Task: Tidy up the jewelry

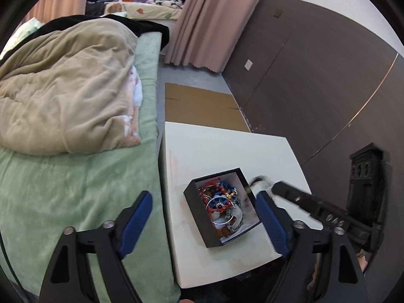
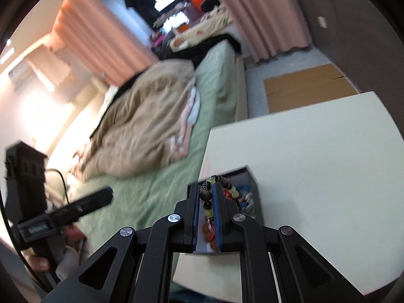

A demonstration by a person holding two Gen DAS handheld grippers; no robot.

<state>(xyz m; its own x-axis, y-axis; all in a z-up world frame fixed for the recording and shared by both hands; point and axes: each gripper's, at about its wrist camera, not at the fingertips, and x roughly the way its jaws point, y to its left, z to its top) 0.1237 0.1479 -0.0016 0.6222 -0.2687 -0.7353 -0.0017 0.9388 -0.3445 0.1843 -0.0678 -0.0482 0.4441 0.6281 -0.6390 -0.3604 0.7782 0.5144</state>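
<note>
A black box with a white lining sits on a white table. It holds a tangle of jewelry: red and blue beads and a silver bangle. My left gripper is open, held above and around the box, empty. My right gripper is shut on a bead bracelet of dark, yellow and orange beads, held above the box. The right gripper also shows in the left wrist view, blurred, at the box's right edge.
A bed with a green sheet and a beige blanket lies left of the table. Flat cardboard lies on the floor beyond the table. A dark wall panel runs along the right. Pink curtains hang at the back.
</note>
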